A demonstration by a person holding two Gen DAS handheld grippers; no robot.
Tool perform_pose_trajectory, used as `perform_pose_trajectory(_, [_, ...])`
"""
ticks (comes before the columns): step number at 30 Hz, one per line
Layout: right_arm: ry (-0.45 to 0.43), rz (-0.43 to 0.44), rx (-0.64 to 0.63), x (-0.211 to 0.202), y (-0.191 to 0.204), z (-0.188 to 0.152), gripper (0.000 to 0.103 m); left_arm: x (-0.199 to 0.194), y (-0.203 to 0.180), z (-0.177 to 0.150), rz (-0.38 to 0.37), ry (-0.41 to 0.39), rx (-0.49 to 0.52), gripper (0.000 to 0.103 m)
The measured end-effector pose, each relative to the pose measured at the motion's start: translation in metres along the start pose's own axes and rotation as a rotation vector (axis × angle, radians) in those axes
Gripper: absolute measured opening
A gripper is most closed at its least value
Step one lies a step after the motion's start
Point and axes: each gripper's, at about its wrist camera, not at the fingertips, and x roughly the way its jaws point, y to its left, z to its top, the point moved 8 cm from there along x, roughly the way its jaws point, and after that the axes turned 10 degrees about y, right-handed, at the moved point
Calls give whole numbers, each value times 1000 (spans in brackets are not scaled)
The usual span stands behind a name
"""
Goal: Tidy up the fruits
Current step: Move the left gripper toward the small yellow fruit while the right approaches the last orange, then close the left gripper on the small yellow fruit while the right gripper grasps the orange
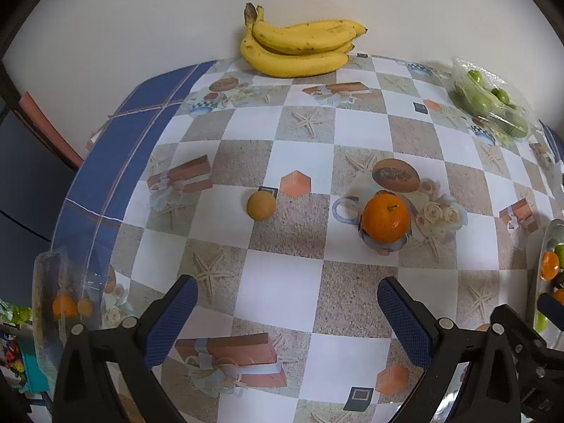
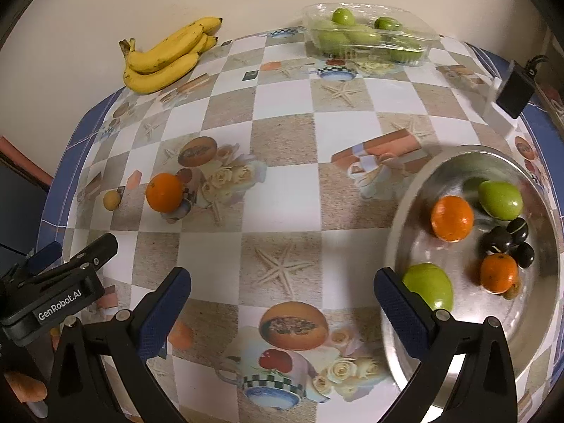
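On the bench (image 2: 282, 134), an orange (image 1: 385, 217) and a small round tan fruit (image 1: 261, 204) lie loose ahead of the left gripper (image 1: 287, 303); both grippers' jaws are spread, empty. Likely next: grasp the orange, carry it to the metal bowl (image 2: 394, 239) beside the right gripper (image 2: 282, 299).

Fruit counts, by kind. One bunch of bananas (image 2: 169, 56) at the back of the bench (image 2: 282, 183) — at least three bananas show, though the exact number cannot be told. Three oranges in all: one loose orange (image 2: 164, 192) on the bench, a larger orange (image 2: 452, 218) and a smaller orange (image 2: 499, 272) in the metal bowl (image 2: 394, 246). Two green fruits in the bowl — rear green fruit (image 2: 500, 200), front green fruit (image 2: 428, 287). One cluster of dark fruits (image 2: 509, 241), about four. One small tan fruit (image 2: 112, 199). One clear tray (image 2: 370, 31) of green fruits, uncounted.
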Motion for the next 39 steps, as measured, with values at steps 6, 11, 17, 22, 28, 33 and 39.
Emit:
perform_pose_trajectory(6, [15,-5,-34,8,14,-1,103,5,8,-1,-17,-4,-8,103])
perform_pose_trajectory(11, [15,0,-50,8,21,0,103,5,23,2,-62,-8,-43,103])
perform_pose_trajectory(17, [-60,18,-67,-6,32,15,103,1,47,15,-120,8,-65,103])
perform_pose_trajectory(22, [-57,59,-65,-4,44,25,103,-1,61,31,-189,12,-76,103])
perform_pose_trajectory(28, [-36,82,-110,9,72,38,103,12,74,45,-209,54,-113,102])
perform_pose_trajectory(33, [-12,89,-139,22,93,50,103,25,66,54,-229,76,-87,94])
perform_pose_trajectory(39, [14,100,-148,37,107,61,99,42,52,58,-262,116,-61,82])
